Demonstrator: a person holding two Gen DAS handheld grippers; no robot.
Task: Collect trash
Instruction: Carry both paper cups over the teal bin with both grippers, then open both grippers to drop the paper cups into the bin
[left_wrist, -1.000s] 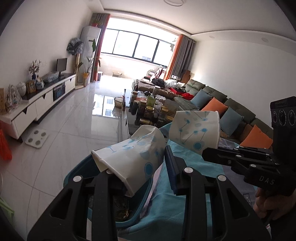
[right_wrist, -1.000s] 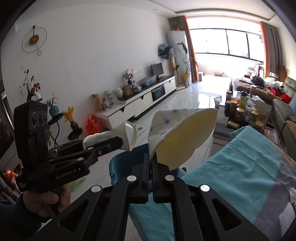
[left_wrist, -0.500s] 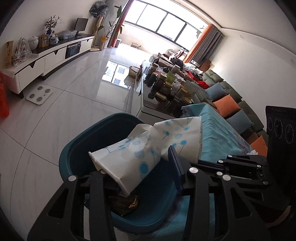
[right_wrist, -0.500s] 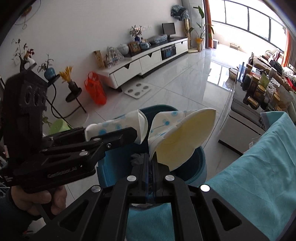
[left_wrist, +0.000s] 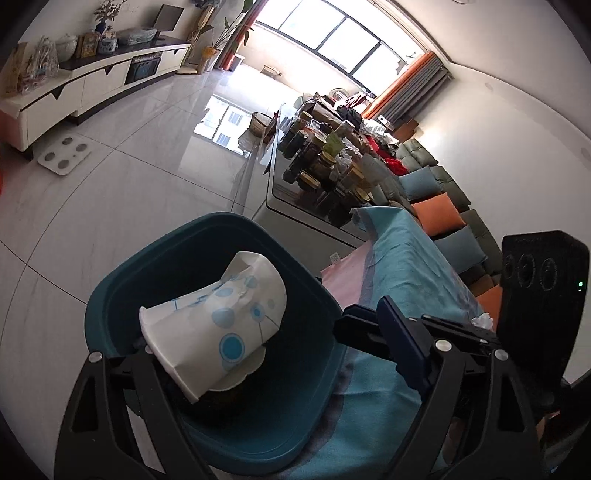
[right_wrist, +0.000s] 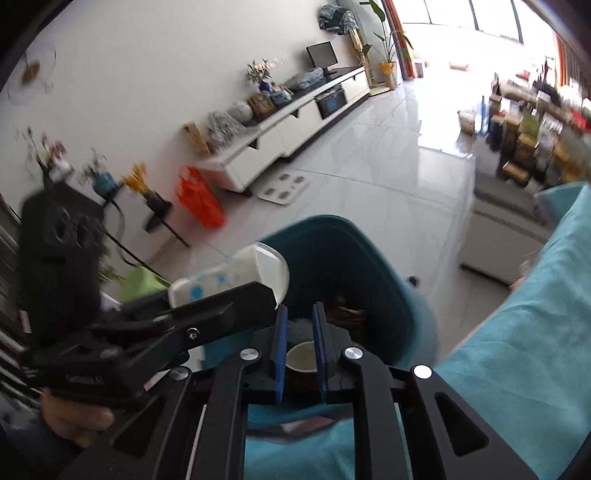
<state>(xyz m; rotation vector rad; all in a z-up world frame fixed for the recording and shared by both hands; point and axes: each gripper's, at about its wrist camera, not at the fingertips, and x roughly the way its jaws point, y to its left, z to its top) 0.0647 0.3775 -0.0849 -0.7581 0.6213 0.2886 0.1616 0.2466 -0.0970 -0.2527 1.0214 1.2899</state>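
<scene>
Both tongs over the teal trash bin (left_wrist: 221, 424), dropping cups. Left tongs (left_wrist: 273, 350) spread, jaws just opened; crumpled paper cup (left_wrist: 218, 321) leans on 1 finger, lower center. Right tongs (right_wrist: 299, 354) slightly parted, just opened, empty. Tip left to shed it. Right view alone shows second cup (right_wrist: 301, 356) inside.

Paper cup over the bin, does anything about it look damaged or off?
Yes. The paper cup is crushed, its side dented and creased, and it lies tilted against one finger of the left gripper, whose jaws have just been opening, above the teal bin. Another cup already lies inside.
</scene>
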